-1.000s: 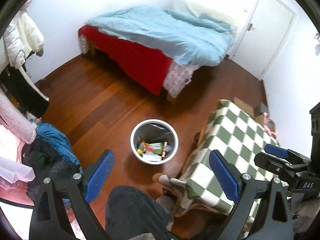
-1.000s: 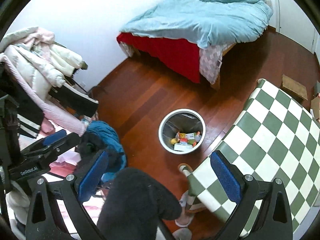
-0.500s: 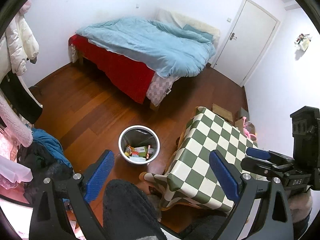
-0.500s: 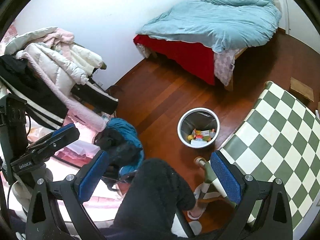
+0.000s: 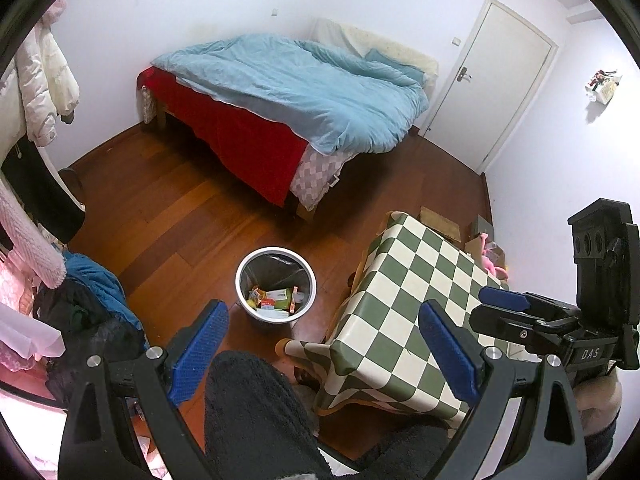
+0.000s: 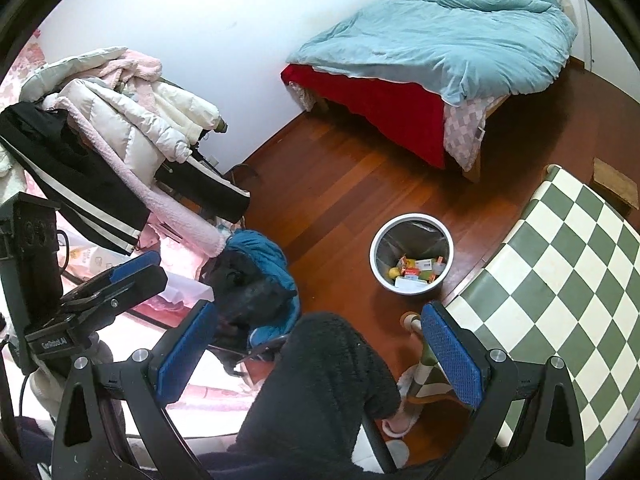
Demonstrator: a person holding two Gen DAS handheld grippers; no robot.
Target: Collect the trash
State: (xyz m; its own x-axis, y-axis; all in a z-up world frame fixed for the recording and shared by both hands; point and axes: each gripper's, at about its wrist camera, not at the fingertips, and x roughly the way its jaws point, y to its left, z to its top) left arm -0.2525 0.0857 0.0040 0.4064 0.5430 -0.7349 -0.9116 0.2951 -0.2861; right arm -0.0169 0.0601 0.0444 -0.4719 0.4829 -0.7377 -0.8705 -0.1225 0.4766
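A round metal trash bin (image 5: pixel 275 285) (image 6: pixel 412 257) stands on the wooden floor beside the checkered table (image 5: pixel 404 304) (image 6: pixel 560 272). Colourful wrappers and small boxes (image 5: pixel 274 299) (image 6: pixel 416 270) lie at its bottom. My left gripper (image 5: pixel 324 350) is held high above the floor, open, with nothing between its blue pads. My right gripper (image 6: pixel 320 356) is also open and empty, raised well above the bin. The right gripper (image 5: pixel 532 316) shows at the right edge of the left wrist view, and the left gripper (image 6: pixel 104 280) at the left of the right wrist view.
A person's dark fleece-clad leg (image 5: pixel 256 412) (image 6: pixel 320 384) fills the lower middle. A bed with a blue duvet (image 5: pixel 296 92) (image 6: pixel 444 40) stands at the back. Heaped coats and clothes (image 6: pixel 104 136) (image 5: pixel 80 304) crowd the left. A white door (image 5: pixel 508 80) and cardboard boxes (image 5: pixel 440 220) are at the far right.
Both grippers have risen and pulled back from the bin, so it looks smaller and more of the room, door and clothes pile shows. Both stay open and empty.
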